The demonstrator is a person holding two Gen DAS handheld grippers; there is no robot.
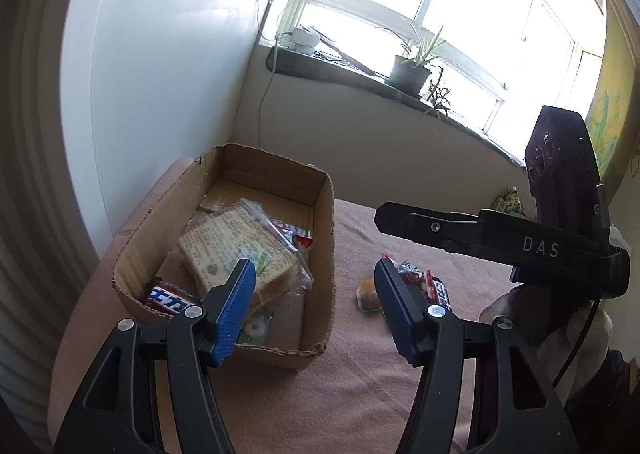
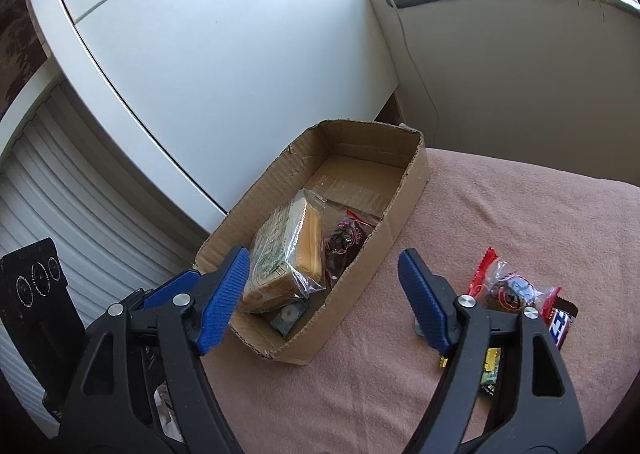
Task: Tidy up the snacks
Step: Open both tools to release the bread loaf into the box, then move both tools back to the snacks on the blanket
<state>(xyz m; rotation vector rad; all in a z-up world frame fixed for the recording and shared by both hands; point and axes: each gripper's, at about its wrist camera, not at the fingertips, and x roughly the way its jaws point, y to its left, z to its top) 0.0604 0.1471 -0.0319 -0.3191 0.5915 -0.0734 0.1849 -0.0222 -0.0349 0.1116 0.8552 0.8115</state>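
Blue-padded fingers of the left gripper [image 1: 315, 274] stand wide apart with nothing between them, hanging over the near end of the cardboard box [image 1: 326, 213]. That box sits at the left edge of the pink-covered table [image 1: 360, 374], its torn rim ragged along the near wall. Inside lies a clear-wrapped sandwich-like block [image 1: 236, 250] with printed paper on its top, leaning against a dark red-trimmed snack pouch [image 2: 344, 240]. A blue-and-white chocolate bar [image 1: 170, 300] rests in the box's near left corner, and a small greenish packet [image 1: 256, 328] lies flat on the box floor beneath the left pad [image 1: 236, 308].

Right gripper [image 2: 320, 294] is likewise spread open and holding nothing, poised above the box's near right wall. Just right of its right finger, on the cloth, lie a red-ended clear pouch [image 2: 508, 288], a second chocolate bar [image 2: 560, 324] touching it, and a yellow-green wrapper [image 2: 492, 368] half hidden under the finger. A small yellow sweet [image 1: 368, 296] sits on the cloth between box and pouch.
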